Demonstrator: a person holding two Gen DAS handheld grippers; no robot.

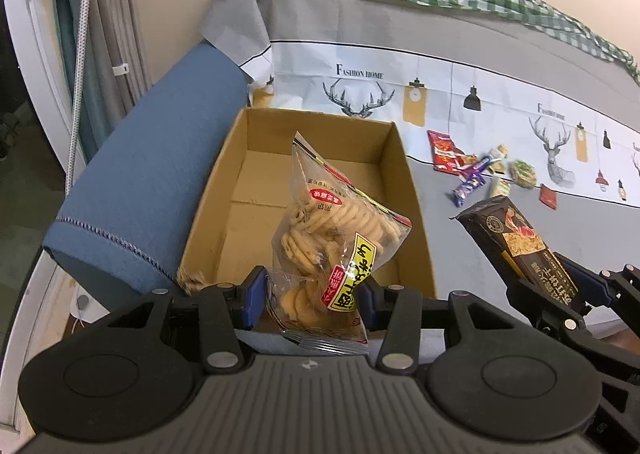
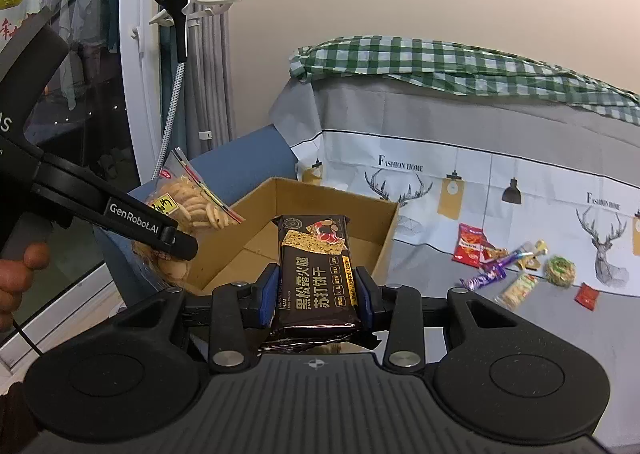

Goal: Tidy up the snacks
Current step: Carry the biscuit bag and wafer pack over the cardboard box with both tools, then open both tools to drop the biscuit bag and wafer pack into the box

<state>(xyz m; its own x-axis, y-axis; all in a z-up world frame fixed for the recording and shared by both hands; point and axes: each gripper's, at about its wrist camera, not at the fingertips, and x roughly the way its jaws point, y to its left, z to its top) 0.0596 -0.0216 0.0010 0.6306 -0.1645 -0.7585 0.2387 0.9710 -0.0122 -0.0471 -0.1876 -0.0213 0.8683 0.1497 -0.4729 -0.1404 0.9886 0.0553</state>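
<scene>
Here the left hand-held gripper (image 1: 310, 294) clenches a cookie bag (image 1: 336, 230) above the empty cardboard box (image 1: 412, 213); the right hand-held gripper (image 2: 316, 292) grasps a dark cracker packet (image 2: 314, 274); small snacks (image 2: 516, 266) lie scattered beside the box.

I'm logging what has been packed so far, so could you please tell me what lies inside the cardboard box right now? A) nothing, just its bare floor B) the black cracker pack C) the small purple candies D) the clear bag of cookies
A: the cardboard box shows only bare floor; the cookie bag and the black cracker pack are both held above it in jaws.
</scene>
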